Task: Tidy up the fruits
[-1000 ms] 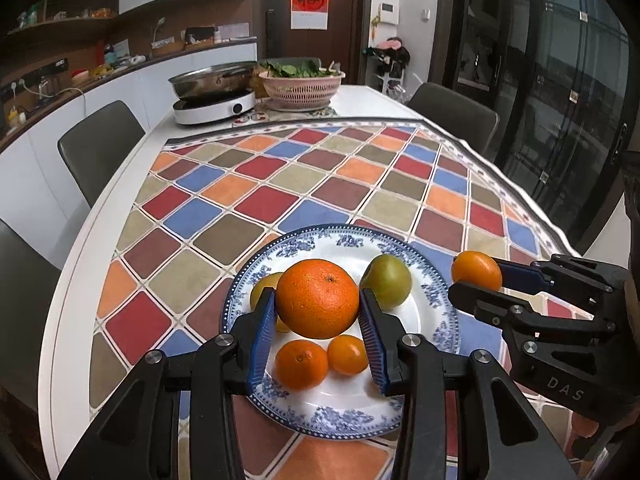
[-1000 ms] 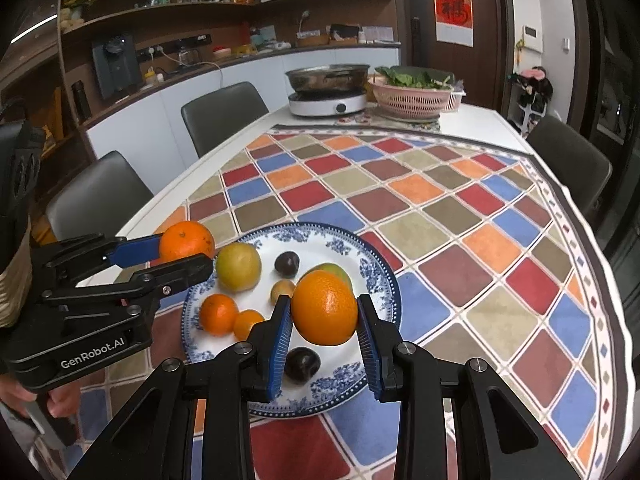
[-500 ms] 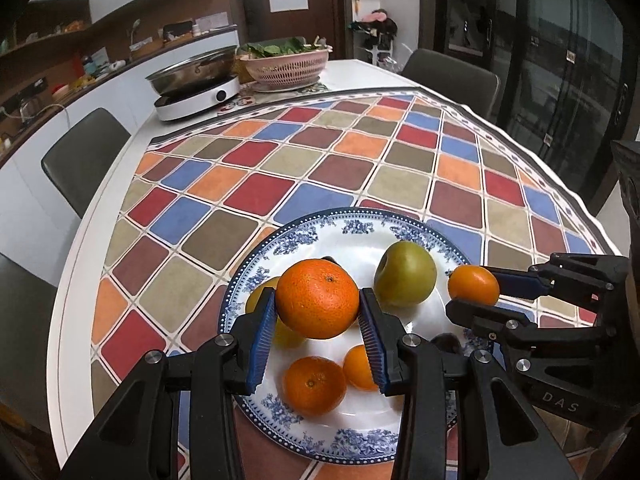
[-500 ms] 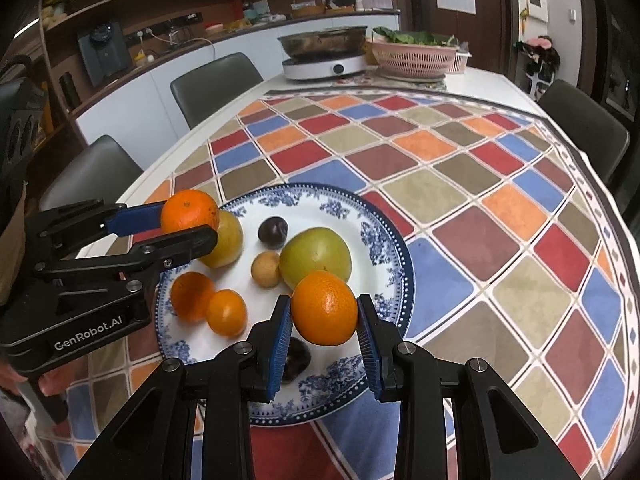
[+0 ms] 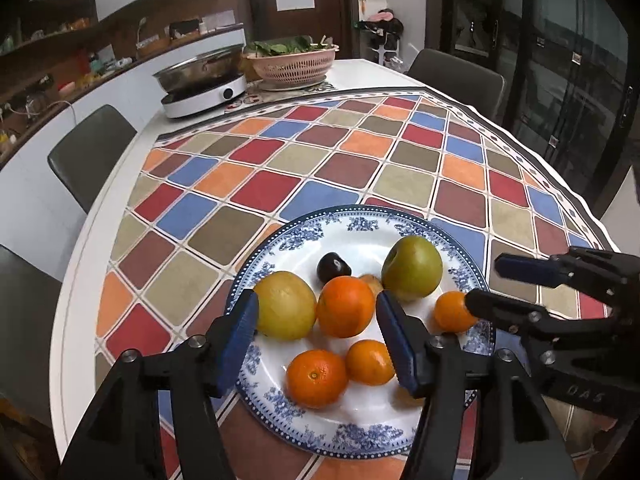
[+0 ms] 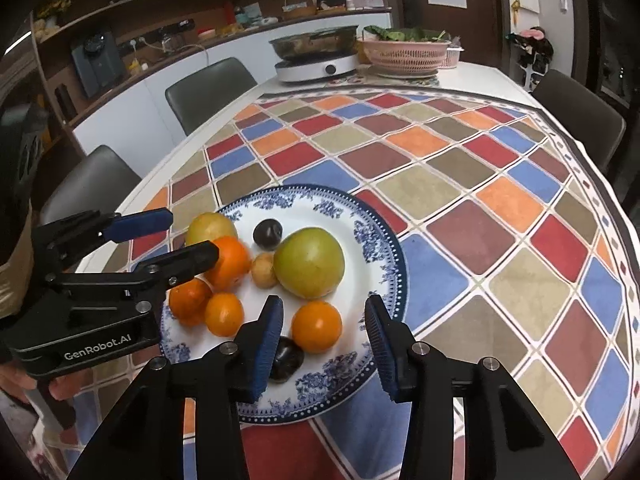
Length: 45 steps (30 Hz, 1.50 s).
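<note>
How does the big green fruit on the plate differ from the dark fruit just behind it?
The green fruit is by far the larger; the dark fruit is small. The green fruit has yellow-green skin, the dark fruit is almost black. The green fruit sits nearer the plate's middle and touches a small tan fruit; the dark fruit lies farther back, apart from its neighbours. Both are round and rest loose on the plate, outside either tongs.
</note>
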Motion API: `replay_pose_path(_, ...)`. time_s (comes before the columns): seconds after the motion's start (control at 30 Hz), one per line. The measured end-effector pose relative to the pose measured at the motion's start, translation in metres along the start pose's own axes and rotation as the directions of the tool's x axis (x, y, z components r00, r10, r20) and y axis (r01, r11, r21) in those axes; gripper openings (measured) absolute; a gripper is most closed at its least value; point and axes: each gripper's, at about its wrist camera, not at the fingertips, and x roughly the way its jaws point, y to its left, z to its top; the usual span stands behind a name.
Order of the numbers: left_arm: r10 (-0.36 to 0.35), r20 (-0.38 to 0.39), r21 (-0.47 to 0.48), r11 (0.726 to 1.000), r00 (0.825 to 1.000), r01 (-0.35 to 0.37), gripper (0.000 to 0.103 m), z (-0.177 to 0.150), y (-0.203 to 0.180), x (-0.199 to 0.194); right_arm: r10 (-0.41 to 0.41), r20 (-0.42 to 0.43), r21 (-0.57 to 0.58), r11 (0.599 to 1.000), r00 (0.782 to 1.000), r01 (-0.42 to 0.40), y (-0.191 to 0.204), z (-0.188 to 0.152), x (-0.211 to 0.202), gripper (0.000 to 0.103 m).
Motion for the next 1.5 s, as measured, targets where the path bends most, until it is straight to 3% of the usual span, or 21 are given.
replay_pose_path(0.2,0.016,0.047,-0.035,0.999,0.999,-0.014,0.06,-0.004,-0.006,-0.033,-0.018,0.059,-0.004,1.0,0.998,0.018,0.003,-0.001,-0.032,0.044)
replay_pose_path(0.43,0.045,0.132,-0.075,0.997,0.99,-0.035,0.071,-0.015,-0.018,-0.082,-0.03,0.136,-0.022,0.999,0.99,0.033,0.012,-0.01,-0.082,0.044)
replay_pose_path(0.5,0.048,0.156,-0.088,0.996,0.987,-0.034,0.076,-0.022,-0.021,-0.097,-0.035,0.156,-0.022,0.999,0.987,0.039,0.015,-0.015,-0.095,0.044)
replay_pose_path(0.6,0.089,0.173,-0.111,0.991,0.981,-0.07,0.084,-0.034,-0.026,-0.117,-0.036,0.181,-0.01,0.999,0.983,0.038,0.019,-0.025,-0.114,0.057)
replay_pose_path(0.77,0.142,0.197,-0.158,0.981,0.97,-0.112,0.096,-0.056,-0.031,-0.147,-0.041,0.208,0.003,0.999,0.977,0.042,0.023,-0.042,-0.138,0.058)
replay_pose_path(0.87,0.145,0.214,-0.184,0.977,0.966,-0.106,0.098,-0.07,-0.032,-0.164,-0.039,0.218,0.013,0.999,0.975,0.038,0.026,-0.052,-0.151,0.065)
replay_pose_path(1.07,0.184,0.247,-0.201,0.97,0.951,-0.136,0.103,-0.093,-0.039,-0.193,-0.059,0.235,-0.011,0.998,0.97,0.063,0.038,-0.073,-0.172,0.07)
replay_pose_path(1.5,0.177,0.277,-0.199,0.972,0.944,-0.124,0.103,-0.114,-0.058,-0.224,-0.102,0.272,-0.012,0.994,0.957,0.109,0.044,-0.106,-0.214,0.07)
